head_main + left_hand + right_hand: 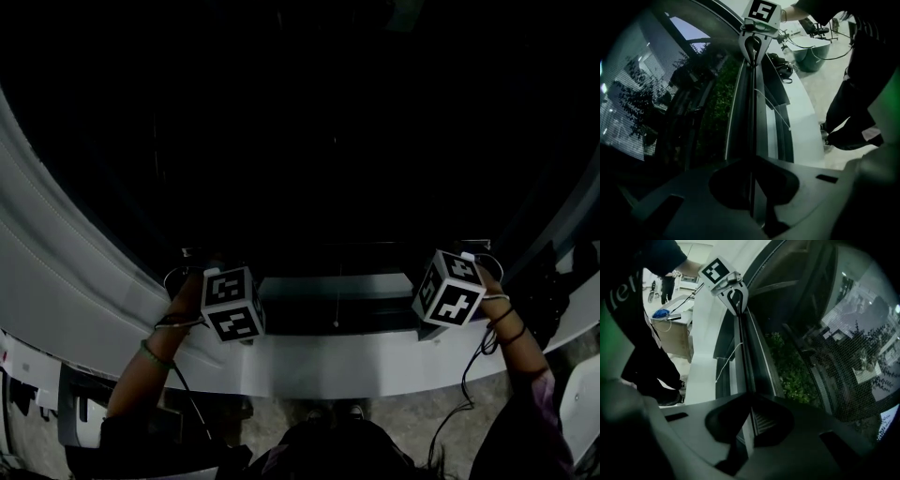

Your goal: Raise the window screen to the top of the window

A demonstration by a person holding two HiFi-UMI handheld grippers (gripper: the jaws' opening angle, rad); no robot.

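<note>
The window screen's bottom bar (337, 286) runs level across the foot of the dark window, low above the sill. My left gripper (228, 277) holds its left end and my right gripper (448, 266) its right end. In the left gripper view the jaws (751, 187) are shut on the bar's thin edge (751, 122), with the right gripper (754, 44) clamped at the far end. The right gripper view shows its jaws (747, 427) shut on the same bar (743, 357), and the left gripper (733, 295) beyond. The mesh (855, 362) stretches over the glass.
A thin white pull cord (336, 302) hangs from the bar's middle. The white sill (328, 361) curves below it. A black bag (782, 68) lies on the sill to the right. A desk (670, 319) stands behind. The person's feet (328, 412) are close to the wall.
</note>
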